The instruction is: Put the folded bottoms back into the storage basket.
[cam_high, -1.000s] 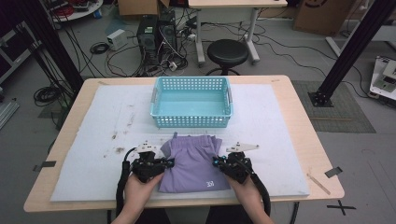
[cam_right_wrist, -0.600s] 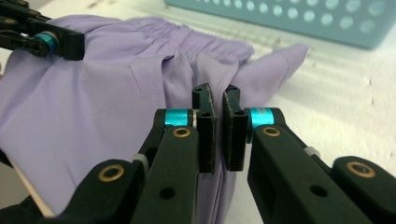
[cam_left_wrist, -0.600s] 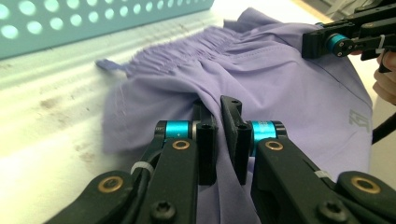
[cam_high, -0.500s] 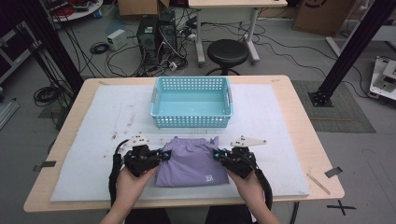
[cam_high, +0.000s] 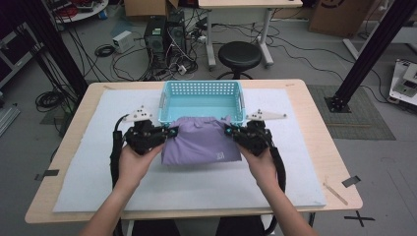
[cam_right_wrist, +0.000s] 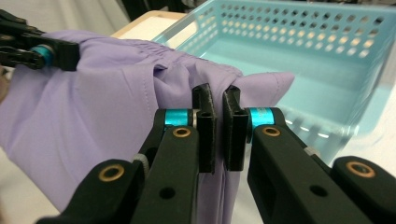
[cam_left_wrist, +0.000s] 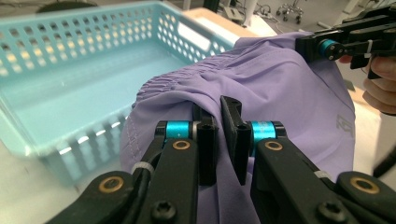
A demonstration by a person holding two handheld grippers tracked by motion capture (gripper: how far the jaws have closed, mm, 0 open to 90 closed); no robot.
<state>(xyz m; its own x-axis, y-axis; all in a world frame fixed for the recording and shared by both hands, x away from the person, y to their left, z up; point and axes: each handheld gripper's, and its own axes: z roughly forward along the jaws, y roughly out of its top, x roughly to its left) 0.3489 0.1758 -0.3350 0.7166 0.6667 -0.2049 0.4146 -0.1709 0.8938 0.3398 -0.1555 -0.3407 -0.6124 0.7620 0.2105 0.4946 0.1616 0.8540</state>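
Observation:
A folded purple garment [cam_high: 204, 142] with a gathered waistband hangs lifted above the table, just in front of the turquoise basket [cam_high: 201, 93]. My left gripper [cam_high: 172, 132] is shut on its left edge, and my right gripper [cam_high: 228, 131] is shut on its right edge. In the left gripper view the purple cloth [cam_left_wrist: 280, 93] is pinched between my black jaws [cam_left_wrist: 218, 140], with the basket [cam_left_wrist: 70, 84] behind and the other gripper [cam_left_wrist: 327, 46] at the far side. In the right gripper view the cloth [cam_right_wrist: 102, 116] is clamped the same way [cam_right_wrist: 218, 135], next to the basket [cam_right_wrist: 303, 60].
A white mat [cam_high: 88, 162] covers the wooden table [cam_high: 319, 123]. The basket is hollow with perforated walls and nothing inside. A black stool [cam_high: 239, 53], cables and computer cases stand on the floor beyond the far edge. Black frame posts rise at both sides.
Both grippers have risen and moved away from the person toward the basket, carrying the purple garment off the mat. Its top edge now overlaps the basket's near rim.

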